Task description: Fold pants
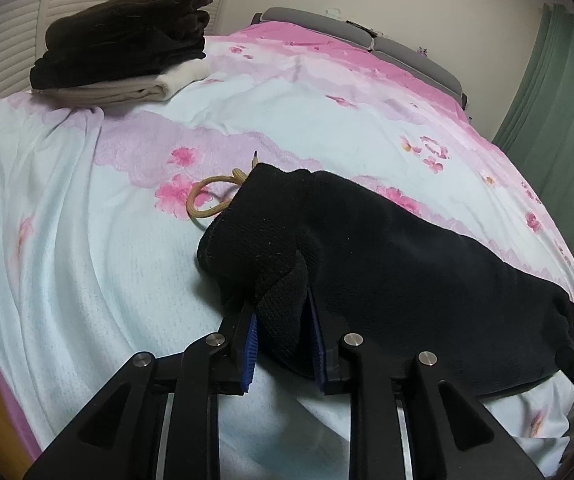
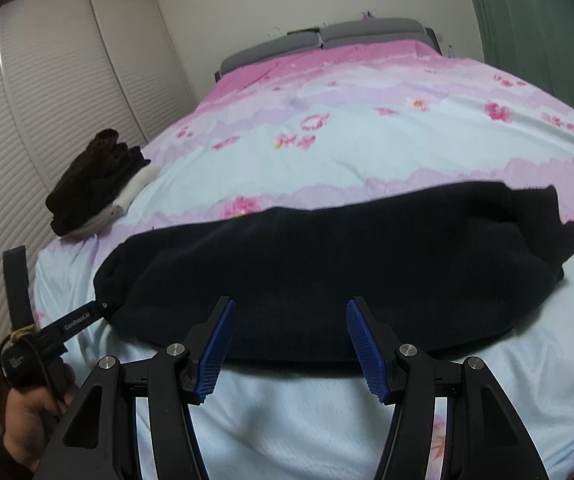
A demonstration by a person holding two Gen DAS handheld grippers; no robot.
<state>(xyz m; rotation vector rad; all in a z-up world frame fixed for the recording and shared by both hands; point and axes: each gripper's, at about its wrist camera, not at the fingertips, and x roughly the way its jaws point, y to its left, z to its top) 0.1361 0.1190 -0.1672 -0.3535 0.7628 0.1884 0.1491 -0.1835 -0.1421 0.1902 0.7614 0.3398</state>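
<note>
left wrist view: the left hand-held gripper (image 1: 283, 336) sits at the bottom center of the frame, blue pads clamped on a bunched knit end of the black pants (image 1: 387, 264).
pants here: they run from the jaws off toward the lower right, lying on the bed (image 1: 67, 208) with its floral cover.
drawstring: a tan cord loop (image 1: 211, 196) pokes out of the pants just left of center.
stack: folded dark clothes on pale ones (image 1: 123, 44) in the upper left, well apart from the pants.
right wrist view: the right hand-held gripper (image 2: 289, 344) is at the bottom center, fingers spread wide with nothing between them.
pants there: the pants (image 2: 327, 272) lie as a long band across the middle of the frame, just beyond the fingertips.
other gripper: the left hand-held gripper (image 2: 103, 306) comes in from the lower left and meets the left end of the pants.
stack again: the folded pile (image 2: 95, 184) is at the left edge of the bed.
</note>
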